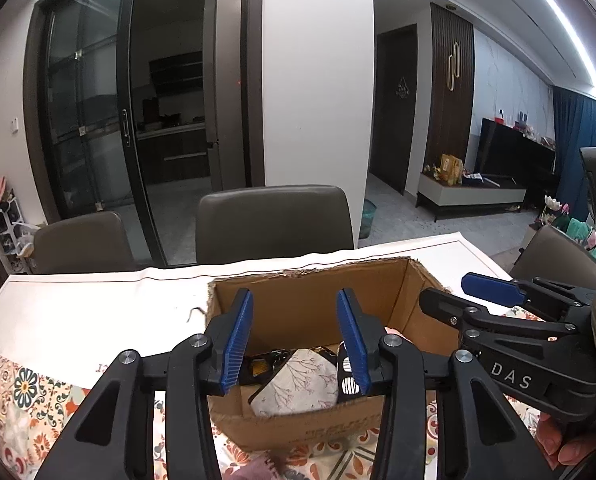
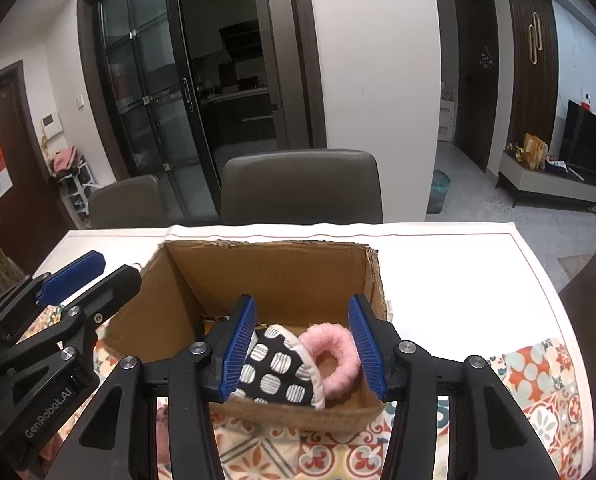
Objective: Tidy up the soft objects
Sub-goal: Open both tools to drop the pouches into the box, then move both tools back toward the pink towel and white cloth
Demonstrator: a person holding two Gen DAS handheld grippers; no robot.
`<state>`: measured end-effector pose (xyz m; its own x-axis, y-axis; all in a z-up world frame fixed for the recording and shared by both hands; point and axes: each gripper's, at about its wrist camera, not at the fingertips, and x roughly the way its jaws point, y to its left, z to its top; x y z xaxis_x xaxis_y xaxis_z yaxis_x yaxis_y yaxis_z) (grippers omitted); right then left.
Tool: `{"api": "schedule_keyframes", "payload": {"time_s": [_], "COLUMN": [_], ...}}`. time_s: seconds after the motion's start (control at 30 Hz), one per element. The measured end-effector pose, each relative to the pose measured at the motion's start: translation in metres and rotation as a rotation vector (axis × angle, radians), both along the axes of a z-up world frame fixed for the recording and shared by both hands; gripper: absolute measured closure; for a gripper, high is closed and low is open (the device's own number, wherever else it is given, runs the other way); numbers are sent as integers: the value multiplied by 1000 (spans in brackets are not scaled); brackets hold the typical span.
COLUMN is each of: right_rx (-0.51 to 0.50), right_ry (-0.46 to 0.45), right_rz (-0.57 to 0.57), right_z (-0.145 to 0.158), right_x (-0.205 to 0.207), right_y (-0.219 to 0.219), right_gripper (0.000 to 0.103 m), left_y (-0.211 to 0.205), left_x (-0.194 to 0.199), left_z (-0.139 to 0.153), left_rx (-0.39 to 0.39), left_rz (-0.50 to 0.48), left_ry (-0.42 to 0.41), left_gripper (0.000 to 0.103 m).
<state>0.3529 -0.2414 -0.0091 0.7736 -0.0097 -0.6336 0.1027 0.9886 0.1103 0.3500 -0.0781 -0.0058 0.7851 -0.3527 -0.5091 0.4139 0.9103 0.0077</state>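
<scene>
- The left gripper [image 1: 293,338] hangs over the near rim of the cardboard box [image 1: 298,300], jaws spread and pinching nothing, so whatever it carried is judged already let go inside.
- The right gripper [image 2: 302,344] hangs beside it over the same rim, jaws likewise apart and empty (both point down into the box).
- Inside lie a floral pouch [image 1: 298,384], a black spotted pad [image 2: 275,372] and a pink fluffy ring [image 2: 332,354], the ring leaning on the pad, gathered there to tidy them.
- The box stands on the patterned cloth [image 2: 538,376] near the table's front edge, within easy reach.
- Beyond the far edge stands a chair [image 2: 302,186].
</scene>
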Motion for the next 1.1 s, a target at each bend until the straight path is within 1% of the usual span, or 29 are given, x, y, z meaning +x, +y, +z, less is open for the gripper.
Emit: {"api": "schedule_keyframes", "payload": {"time_s": [0.43,0.47,0.5,0.57,0.7,0.83,1.1], "right_rx": [-22,-25,-26,-25,-60,-72,-44], "right_ry": [-84,-86,-86,-94,-100,-104,-100], "right_rz": [0,-1,-2,-4,1,1,-37], "right_z": [38,39,41,42,40,38,32], "right_x": [-40,-42,-47,-54,-74,-90,-115], "right_y": [31,32,36,40,55,64,72], "right_gripper": [53,50,45,43,43,43,43], "left_y": [39,42,45,52,63,75,86], "left_x": [-41,-44,-49,-60,-76,-88,-107], "left_z": [24,24,24,22,15,6,-3], "left_rx": [-22,-25,-28,-26,-8,-26,-29], "left_rz": [54,55,58,63,78,89,94], "left_ry": [-39,-40,-41,-44,-33,0,30], "left_gripper": [55,55,55,54,54,53,51]}}
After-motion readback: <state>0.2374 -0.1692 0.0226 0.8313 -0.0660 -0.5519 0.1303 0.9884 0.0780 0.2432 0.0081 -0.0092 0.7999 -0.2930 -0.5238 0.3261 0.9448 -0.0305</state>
